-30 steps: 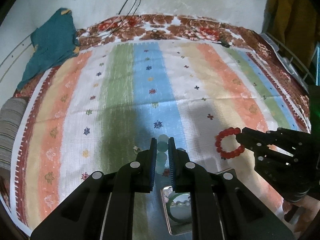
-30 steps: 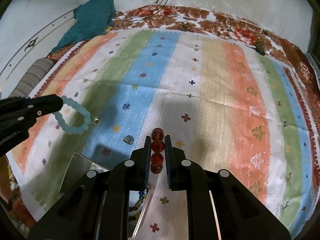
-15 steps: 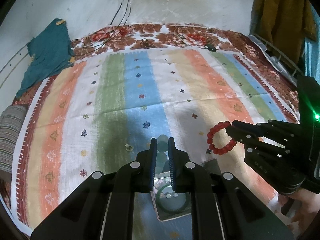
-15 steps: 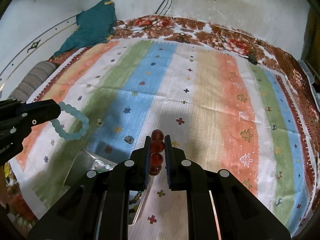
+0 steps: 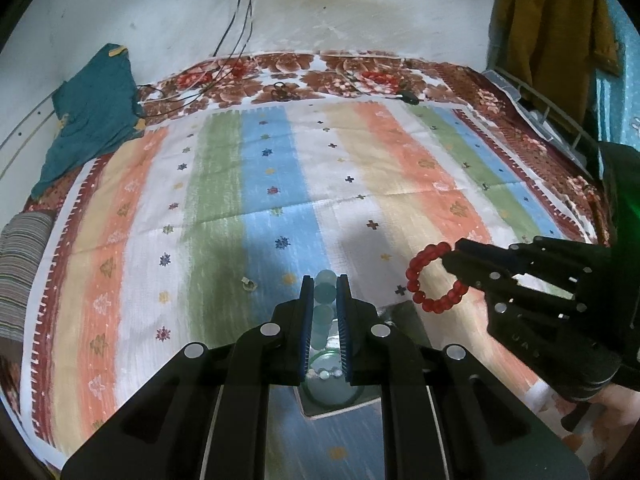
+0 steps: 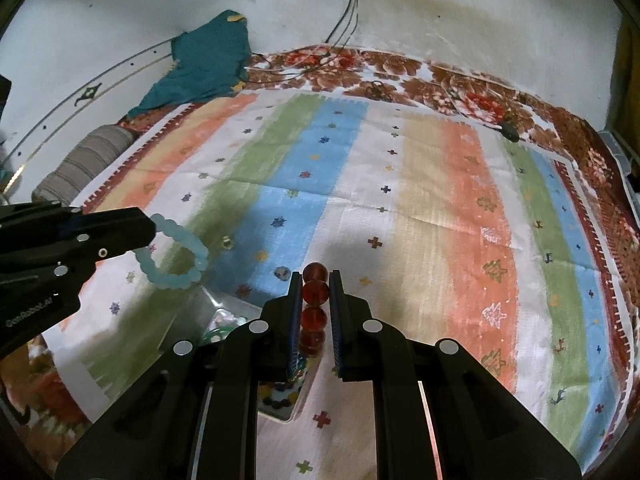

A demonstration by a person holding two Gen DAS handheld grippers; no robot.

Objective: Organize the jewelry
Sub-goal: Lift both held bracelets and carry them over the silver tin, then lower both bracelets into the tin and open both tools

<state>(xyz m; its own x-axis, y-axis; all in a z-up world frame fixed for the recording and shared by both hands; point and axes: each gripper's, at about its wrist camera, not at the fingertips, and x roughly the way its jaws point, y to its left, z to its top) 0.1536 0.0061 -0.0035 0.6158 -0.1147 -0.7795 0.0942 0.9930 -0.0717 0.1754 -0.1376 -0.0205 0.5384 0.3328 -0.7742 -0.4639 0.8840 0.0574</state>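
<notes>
My left gripper (image 5: 324,286) is shut on a pale blue bead bracelet (image 5: 325,312), held above a clear jewelry tray (image 5: 340,394) that holds a green bangle. It also shows in the right wrist view (image 6: 148,226) with the bracelet (image 6: 176,254) hanging from its tip. My right gripper (image 6: 316,280) is shut on a red bead bracelet (image 6: 315,308), above the tray (image 6: 228,320). In the left wrist view the right gripper (image 5: 452,254) holds the red bracelet (image 5: 432,280) to the right of the tray.
A striped bedsheet (image 5: 360,184) covers the bed. A small ring (image 5: 249,283) and a small stone piece (image 6: 282,273) lie on the sheet beyond the tray. A teal cloth (image 5: 92,112) and cables (image 5: 240,32) lie at the far edge by the wall.
Both grippers have risen and pulled back a little with their bracelets held. The tray has slid further under the fingers in both views.
</notes>
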